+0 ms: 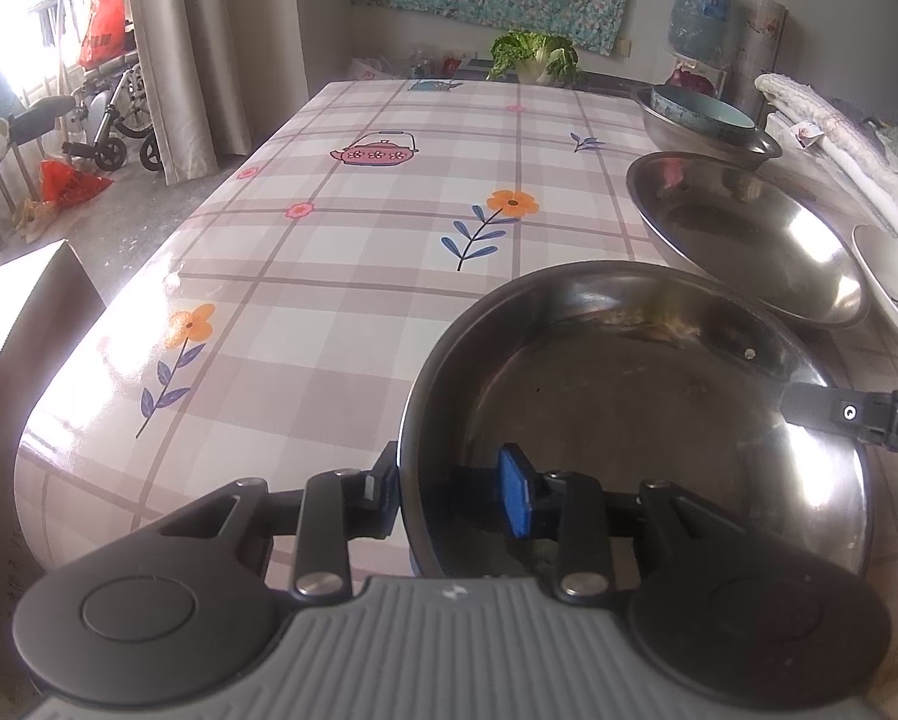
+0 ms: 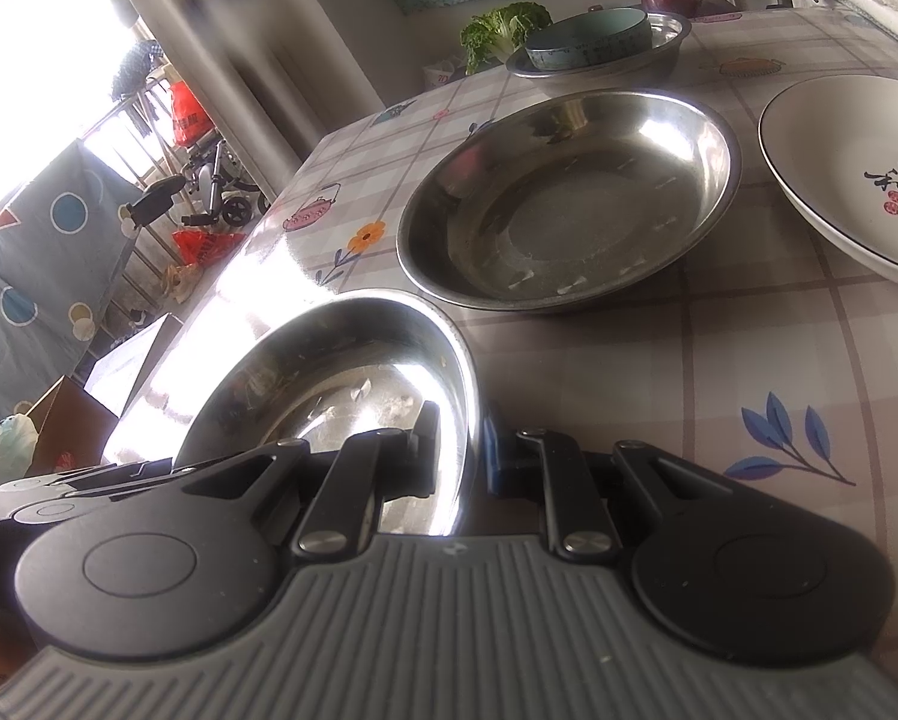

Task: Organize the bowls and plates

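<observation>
Left wrist view looks down over a table point(image 1: 341, 252) spread with a checked cloth printed with flowers and teapots, and right in front sits a shallow steel dish point(image 1: 635, 414), tilted, with the left gripper point(image 1: 449, 495) straddling its near rim: one finger outside, the blue-padded finger point(image 1: 516, 495) inside, the jaws pinching the rim between them. From the right edge the right gripper point(image 1: 809, 411) reaches in and grips the same dish on its far side. In the right wrist view the right gripper point(image 2: 460, 450) has its jaws pressed nearly together on the thin rim of that steel dish point(image 2: 341, 384), one finger inside and one outside. Just beyond it on the cloth rests a second steel dish point(image 2: 569, 204), empty and flat on the table, the two rims close together. To its right lies a white ceramic plate point(image 2: 839, 180) with dark lettering. Farther back, near the table's far edge, a pale blue bowl point(image 2: 587, 39) stands inside a steel basin point(image 2: 665, 51), with a leafy cabbage point(image 2: 503, 27) behind them.
</observation>
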`<action>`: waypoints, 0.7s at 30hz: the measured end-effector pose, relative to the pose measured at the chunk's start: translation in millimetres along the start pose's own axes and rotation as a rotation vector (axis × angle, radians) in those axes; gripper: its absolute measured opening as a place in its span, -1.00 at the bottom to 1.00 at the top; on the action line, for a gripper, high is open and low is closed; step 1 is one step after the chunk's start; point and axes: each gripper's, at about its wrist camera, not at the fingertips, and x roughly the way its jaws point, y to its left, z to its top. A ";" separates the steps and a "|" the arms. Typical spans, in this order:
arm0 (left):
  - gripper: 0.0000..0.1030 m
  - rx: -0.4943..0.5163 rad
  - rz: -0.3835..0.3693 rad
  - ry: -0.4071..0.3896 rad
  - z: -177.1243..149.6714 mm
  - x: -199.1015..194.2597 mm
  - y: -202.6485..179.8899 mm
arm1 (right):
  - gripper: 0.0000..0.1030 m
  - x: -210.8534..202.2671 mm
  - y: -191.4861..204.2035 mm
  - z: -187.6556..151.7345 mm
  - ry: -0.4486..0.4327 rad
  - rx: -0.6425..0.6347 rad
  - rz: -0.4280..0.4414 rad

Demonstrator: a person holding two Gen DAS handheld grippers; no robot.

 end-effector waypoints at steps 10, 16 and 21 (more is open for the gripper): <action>-0.34 -0.012 -0.005 -0.012 0.5 -5.2 0.7 | -0.72 -2.3 0.9 1.4 -0.002 -0.011 -0.004; -0.34 -0.012 0.008 -0.024 3.7 -11.0 0.1 | -0.72 -3.1 1.6 3.0 0.003 -0.011 0.006; -0.34 0.000 0.033 -0.020 7.0 -13.4 -4.6 | -0.72 -4.4 -0.4 3.0 0.003 -0.007 0.016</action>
